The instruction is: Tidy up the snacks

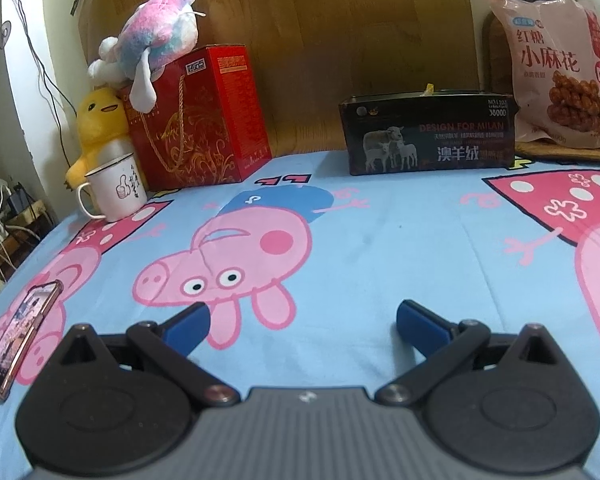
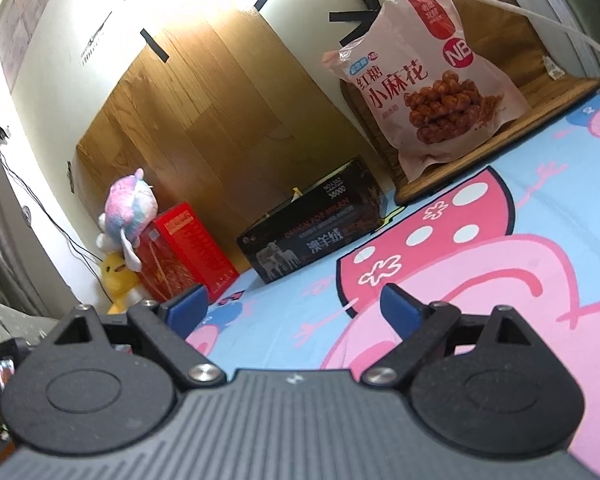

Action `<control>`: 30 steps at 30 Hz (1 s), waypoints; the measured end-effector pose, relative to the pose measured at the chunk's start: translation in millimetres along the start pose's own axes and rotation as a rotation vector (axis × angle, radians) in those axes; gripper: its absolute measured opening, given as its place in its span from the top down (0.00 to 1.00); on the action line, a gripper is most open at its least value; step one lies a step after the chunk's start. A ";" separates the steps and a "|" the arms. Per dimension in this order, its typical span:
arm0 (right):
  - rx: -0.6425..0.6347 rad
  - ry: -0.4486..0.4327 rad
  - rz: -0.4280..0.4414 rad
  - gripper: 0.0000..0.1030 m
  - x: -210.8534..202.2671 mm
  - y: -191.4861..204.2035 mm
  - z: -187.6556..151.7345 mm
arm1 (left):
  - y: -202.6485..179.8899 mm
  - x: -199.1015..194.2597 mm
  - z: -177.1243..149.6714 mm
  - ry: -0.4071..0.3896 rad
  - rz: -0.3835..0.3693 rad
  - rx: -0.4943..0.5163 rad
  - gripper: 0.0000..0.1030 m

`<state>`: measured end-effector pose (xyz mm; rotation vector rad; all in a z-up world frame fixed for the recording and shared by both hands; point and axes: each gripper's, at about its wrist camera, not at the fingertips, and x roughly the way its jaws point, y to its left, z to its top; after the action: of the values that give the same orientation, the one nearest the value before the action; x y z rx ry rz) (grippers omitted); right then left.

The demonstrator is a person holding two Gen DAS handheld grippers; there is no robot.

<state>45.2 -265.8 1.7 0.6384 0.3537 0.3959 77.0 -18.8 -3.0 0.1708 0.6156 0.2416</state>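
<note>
Pink snack bag with fried twists pictured, upright at the back right beside a black box, left gripper spread wide and empty over the cartoon sheet, right gripper likewise agape, same bag leaning on a wooden board.

Yellow plush duck half-hidden behind white enamel mug and red gift box; pink-cased phone cut by frame edge.
</note>
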 end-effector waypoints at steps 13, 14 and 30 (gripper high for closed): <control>0.023 0.013 0.030 0.07 1.6 -3.9 -0.2 | 4.9 2.2 0.1 0.012 -0.025 -0.030 0.00; 0.025 0.013 0.029 0.07 2.0 -4.2 0.1 | 5.7 2.4 -0.2 0.014 -0.029 -0.035 0.00; -0.036 0.050 -0.035 0.06 9.2 4.4 -0.8 | 8.7 3.9 -0.6 0.018 -0.048 -0.050 0.00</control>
<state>51.7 -258.0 2.1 0.5875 0.4039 0.3846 78.2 -9.3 -3.6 0.1054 0.6303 0.2122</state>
